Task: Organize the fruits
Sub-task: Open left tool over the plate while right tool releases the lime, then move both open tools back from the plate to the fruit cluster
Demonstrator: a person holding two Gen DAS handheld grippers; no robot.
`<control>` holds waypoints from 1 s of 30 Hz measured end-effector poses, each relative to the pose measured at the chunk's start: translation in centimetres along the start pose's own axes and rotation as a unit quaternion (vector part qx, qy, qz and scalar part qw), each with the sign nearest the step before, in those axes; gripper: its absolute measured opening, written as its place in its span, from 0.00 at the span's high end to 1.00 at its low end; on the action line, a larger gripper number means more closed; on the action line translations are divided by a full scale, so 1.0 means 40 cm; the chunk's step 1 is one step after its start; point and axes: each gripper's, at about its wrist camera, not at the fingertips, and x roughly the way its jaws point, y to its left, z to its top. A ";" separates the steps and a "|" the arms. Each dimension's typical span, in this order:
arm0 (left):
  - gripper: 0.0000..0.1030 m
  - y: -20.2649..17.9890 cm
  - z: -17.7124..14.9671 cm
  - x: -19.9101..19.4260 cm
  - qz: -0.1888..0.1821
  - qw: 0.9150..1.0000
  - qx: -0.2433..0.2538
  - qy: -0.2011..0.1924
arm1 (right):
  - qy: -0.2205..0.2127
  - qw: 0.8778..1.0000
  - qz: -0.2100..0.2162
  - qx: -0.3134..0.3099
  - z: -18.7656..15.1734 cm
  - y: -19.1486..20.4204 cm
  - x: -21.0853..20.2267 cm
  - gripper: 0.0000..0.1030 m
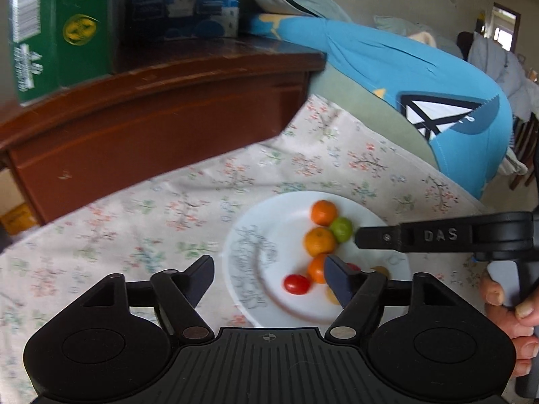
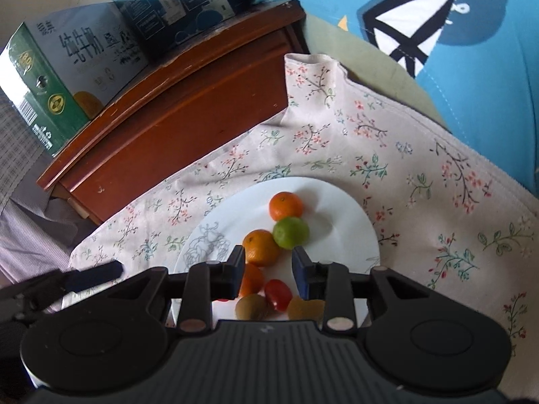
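A white plate (image 1: 286, 222) (image 2: 340, 208) lies on the floral cloth and holds three oranges (image 1: 323, 212) (image 2: 286, 205), a green lime (image 1: 341, 229) (image 2: 290, 232), red cherry tomatoes (image 1: 296, 284) (image 2: 278, 294), a brown kiwi (image 2: 251, 306) and a yellowish fruit (image 2: 305, 308). My left gripper (image 1: 269, 277) is open and empty, hovering over the plate's left part. My right gripper (image 2: 267, 269) is open and empty above the fruit, its fingers either side of the gap below the lime. In the left wrist view the right gripper's finger (image 1: 377, 237) points at the lime.
A brown wooden cabinet (image 1: 151, 118) (image 2: 188, 111) stands behind the cloth, with a green carton (image 1: 57, 30) (image 2: 50, 101) and a blue carton (image 1: 182, 0) (image 2: 175, 3) on top. Blue patterned bedding (image 1: 421, 84) (image 2: 438, 33) rises at the back right. The floral cloth (image 2: 438, 202) extends to the right.
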 end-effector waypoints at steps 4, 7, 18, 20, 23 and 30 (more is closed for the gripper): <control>0.22 0.047 0.001 -0.037 0.014 1.000 -0.024 0.000 | 0.006 1.000 0.011 -0.010 -0.010 0.021 -0.013 0.68; 0.22 0.079 -0.002 -0.063 0.026 0.999 -0.039 -0.001 | 0.014 0.999 0.019 -0.026 -0.023 0.042 -0.023 0.68; 0.22 0.117 -0.038 -0.135 0.041 0.998 -0.043 0.004 | 0.046 0.994 0.063 -0.079 -0.081 0.113 -0.046 0.68; 0.22 0.124 -0.054 -0.142 0.043 0.998 -0.040 0.008 | 0.050 0.992 0.070 -0.092 -0.092 0.126 -0.048 0.68; 0.22 0.141 -0.077 -0.145 0.044 0.998 -0.047 0.018 | 0.060 0.989 0.080 -0.107 -0.109 0.145 -0.044 0.68; 0.22 0.174 -0.128 -0.149 0.046 0.997 -0.045 0.031 | 0.077 0.983 0.095 -0.140 -0.140 0.187 -0.026 0.68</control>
